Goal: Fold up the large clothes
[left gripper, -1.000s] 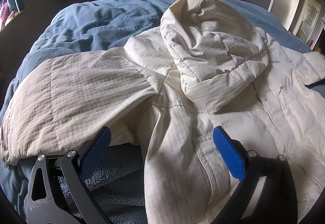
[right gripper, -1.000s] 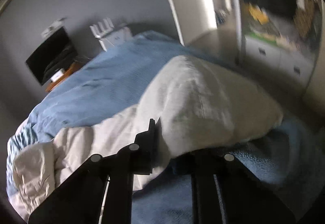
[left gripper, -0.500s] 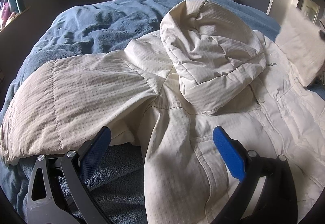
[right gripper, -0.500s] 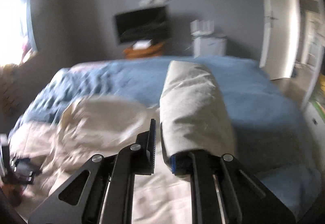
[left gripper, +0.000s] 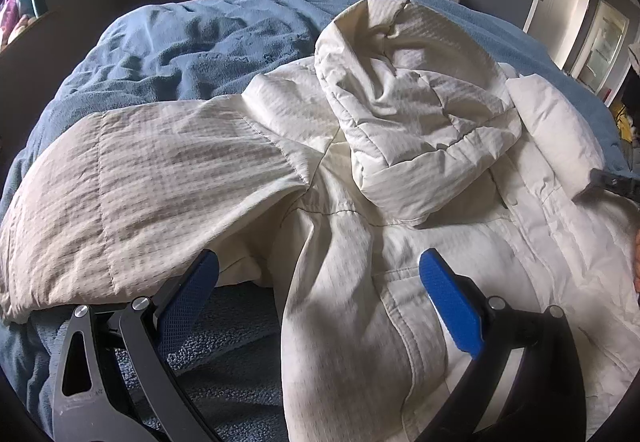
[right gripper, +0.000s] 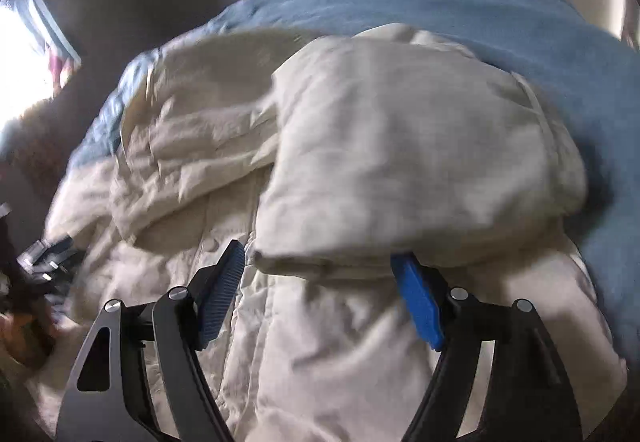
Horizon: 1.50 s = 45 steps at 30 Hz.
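Blue-padded fingers of the left gripper (left gripper: 318, 282) stand wide apart, hovering over the cream jacket (left gripper: 360, 242). The right gripper (right gripper: 320, 282) is also spread, empty, a folded sleeve (right gripper: 420, 161) just ahead of it. The jacket lies spread on the bed (left gripper: 192, 53), hood (left gripper: 412, 101) flopped over its chest.

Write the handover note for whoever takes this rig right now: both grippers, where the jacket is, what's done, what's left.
Left gripper: open, empty, hovering above the jacket near its left sleeve.
Right gripper: open, right sleeve lying just ahead of its fingers, not gripped.
Jacket: front up on the blue blanket, hood flopped onto the chest.
Done: right sleeve laid in over the body.
Left: left sleeve still spread outward; fold it in, then the body.
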Each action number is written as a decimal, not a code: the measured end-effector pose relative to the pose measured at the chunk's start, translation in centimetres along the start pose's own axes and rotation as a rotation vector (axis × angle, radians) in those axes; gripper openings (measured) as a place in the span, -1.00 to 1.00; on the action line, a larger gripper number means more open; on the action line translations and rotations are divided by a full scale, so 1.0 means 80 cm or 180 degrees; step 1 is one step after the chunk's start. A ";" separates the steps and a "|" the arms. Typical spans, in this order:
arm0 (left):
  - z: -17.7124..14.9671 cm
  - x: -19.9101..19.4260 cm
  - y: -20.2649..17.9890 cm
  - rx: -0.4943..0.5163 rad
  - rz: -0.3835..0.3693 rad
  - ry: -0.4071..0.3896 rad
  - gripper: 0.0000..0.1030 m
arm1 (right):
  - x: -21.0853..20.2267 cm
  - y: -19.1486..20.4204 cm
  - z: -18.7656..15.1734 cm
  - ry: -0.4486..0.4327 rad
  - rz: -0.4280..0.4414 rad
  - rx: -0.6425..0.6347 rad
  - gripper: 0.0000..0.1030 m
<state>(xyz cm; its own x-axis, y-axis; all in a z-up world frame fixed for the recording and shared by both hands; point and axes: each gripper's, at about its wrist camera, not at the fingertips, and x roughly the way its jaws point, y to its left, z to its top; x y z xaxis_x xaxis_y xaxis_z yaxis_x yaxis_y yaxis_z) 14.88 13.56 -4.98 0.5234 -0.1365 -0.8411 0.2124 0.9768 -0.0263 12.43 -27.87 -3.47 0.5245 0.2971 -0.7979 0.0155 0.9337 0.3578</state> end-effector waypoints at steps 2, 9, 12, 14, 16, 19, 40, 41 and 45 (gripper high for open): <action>0.001 0.001 0.001 -0.0006 -0.0013 0.0011 0.87 | -0.010 -0.020 0.007 -0.0094 -0.0030 0.0179 0.40; 0.002 0.004 0.001 -0.0009 -0.0018 0.0035 0.87 | 0.010 -0.120 0.024 -0.0112 0.0412 0.1268 0.40; 0.002 0.004 0.001 0.0000 -0.0011 0.0045 0.87 | 0.007 -0.143 0.024 -0.0294 0.0484 0.1534 0.00; 0.002 0.004 0.001 0.0006 -0.0005 0.0053 0.87 | 0.008 -0.143 0.027 -0.0316 0.0531 0.1517 -0.43; 0.001 0.004 0.000 0.0006 -0.0001 0.0052 0.87 | 0.010 -0.140 0.030 -0.0315 0.0589 0.1489 -0.59; 0.001 0.004 0.000 0.0012 0.0002 0.0041 0.87 | 0.004 -0.124 0.038 -0.0373 0.0548 0.1290 -0.67; 0.030 -0.026 -0.034 0.0394 0.0004 -0.0189 0.87 | 0.004 0.086 0.058 -0.0252 0.0561 -0.0333 -0.67; 0.039 -0.031 -0.047 0.0500 -0.0039 -0.0215 0.87 | 0.001 0.072 0.058 -0.0249 0.0517 -0.0288 -0.65; 0.086 -0.038 -0.121 0.0709 -0.0416 -0.0256 0.87 | -0.018 0.008 0.057 -0.0226 0.0178 -0.0012 0.14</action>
<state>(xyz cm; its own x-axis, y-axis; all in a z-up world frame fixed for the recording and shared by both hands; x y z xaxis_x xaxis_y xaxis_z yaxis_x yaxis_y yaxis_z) 16.89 3.36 1.57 0.5416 -0.2803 -0.7925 0.4541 0.8909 -0.0048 15.59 -28.61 0.12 0.5834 0.3339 -0.7403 -0.0185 0.9168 0.3990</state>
